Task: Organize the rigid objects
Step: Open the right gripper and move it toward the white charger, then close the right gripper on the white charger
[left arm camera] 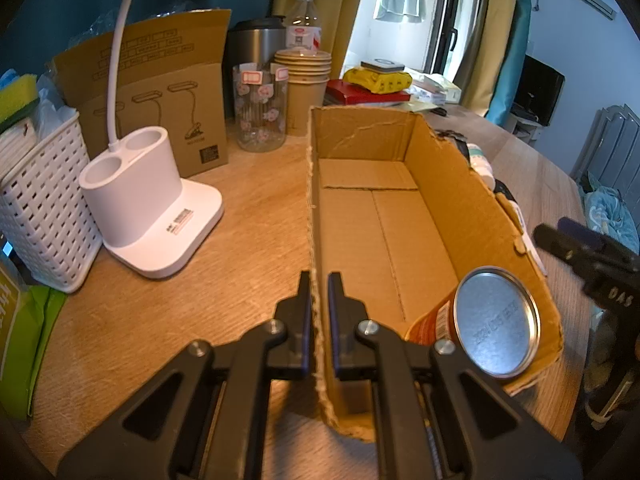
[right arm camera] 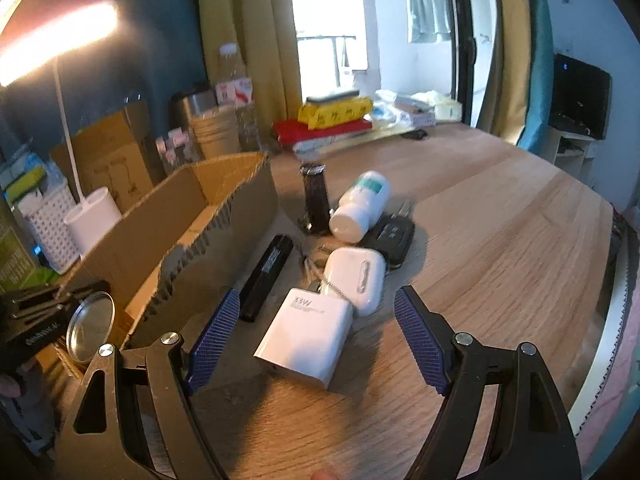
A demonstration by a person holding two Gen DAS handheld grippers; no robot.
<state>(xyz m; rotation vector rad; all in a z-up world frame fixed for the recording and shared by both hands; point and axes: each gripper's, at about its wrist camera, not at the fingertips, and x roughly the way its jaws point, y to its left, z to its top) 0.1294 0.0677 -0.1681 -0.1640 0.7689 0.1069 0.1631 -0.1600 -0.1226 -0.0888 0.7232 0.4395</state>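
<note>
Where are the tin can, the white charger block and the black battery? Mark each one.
tin can (left arm camera: 495,322): left wrist view, middle of its metal end, inside the cardboard box.
white charger block (right arm camera: 307,336): right wrist view, centre of its top face.
black battery (right arm camera: 267,277): right wrist view, midway along its body.

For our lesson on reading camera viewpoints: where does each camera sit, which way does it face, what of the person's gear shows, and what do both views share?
Left wrist: sits behind the left tongs, facing along the cardboard box; they clamp its left wall, and the right tongs show at the right edge.
Right wrist: sits behind the open right tongs, facing the white charger and other items on the table.
Shared: box, tin can, white lamp base.
</note>
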